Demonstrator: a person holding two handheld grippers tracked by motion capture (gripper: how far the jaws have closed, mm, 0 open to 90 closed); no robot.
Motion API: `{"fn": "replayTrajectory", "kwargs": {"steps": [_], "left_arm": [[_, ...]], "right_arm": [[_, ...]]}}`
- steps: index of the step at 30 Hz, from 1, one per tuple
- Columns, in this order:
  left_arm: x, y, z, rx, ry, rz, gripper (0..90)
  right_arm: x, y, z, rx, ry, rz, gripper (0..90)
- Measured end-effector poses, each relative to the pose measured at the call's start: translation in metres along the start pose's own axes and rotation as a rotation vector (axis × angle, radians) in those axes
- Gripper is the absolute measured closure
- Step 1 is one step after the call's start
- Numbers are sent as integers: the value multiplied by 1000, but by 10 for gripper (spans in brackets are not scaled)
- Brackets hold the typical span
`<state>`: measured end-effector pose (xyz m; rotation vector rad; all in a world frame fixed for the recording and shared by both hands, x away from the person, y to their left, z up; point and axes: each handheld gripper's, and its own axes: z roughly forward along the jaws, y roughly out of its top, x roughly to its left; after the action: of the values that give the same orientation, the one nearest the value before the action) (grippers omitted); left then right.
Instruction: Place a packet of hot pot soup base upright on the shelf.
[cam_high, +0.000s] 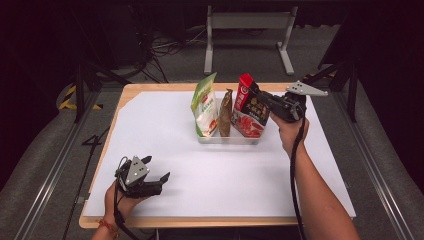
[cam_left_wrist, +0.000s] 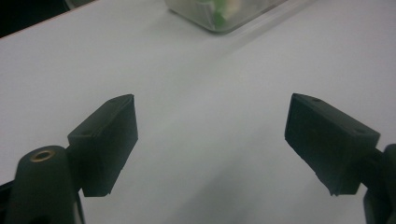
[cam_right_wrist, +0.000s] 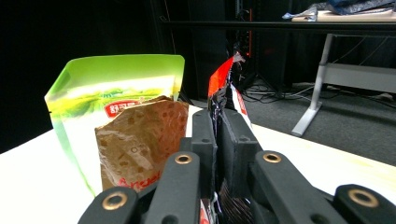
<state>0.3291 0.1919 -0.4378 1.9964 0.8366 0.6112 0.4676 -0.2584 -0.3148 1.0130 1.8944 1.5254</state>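
Observation:
A clear tray (cam_high: 227, 140) stands at the table's far middle with three upright snack bags in it. The green and white bag (cam_high: 204, 106) (cam_right_wrist: 107, 93) is at its left, the brown bag (cam_high: 225, 114) (cam_right_wrist: 140, 140) in the middle, the red bag (cam_high: 248, 111) (cam_right_wrist: 223, 79) at its right. My right gripper (cam_high: 261, 97) (cam_right_wrist: 218, 135) is shut on the red bag's upper edge, jaws pinching the foil. My left gripper (cam_high: 157, 169) (cam_left_wrist: 210, 140) rests low over the white sheet at the near left, open, with nothing between its jaws.
A white sheet (cam_high: 175, 145) covers most of the wooden table (cam_high: 131, 90). The tray's corner (cam_left_wrist: 219, 18) shows at the top of the left gripper view. Beyond the table stand a grey metal frame (cam_high: 247, 22) and loose cables on the floor (cam_high: 165, 47).

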Motion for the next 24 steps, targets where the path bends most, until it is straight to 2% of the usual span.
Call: {"fn": "replayTrajectory", "kwargs": {"steps": [6,10,24], "left_arm": [[-1,0,0,-1,-1,3,179],[-1,0,1,8,5,22,179],[-1,-1,0,7,4,21,179]], "right_arm": [[2,-1,-1,4,-12,-10,811],[1,-3,-3,1,-14,-14,780],[2,-5,-7,-2,-36,-32,733]]}}
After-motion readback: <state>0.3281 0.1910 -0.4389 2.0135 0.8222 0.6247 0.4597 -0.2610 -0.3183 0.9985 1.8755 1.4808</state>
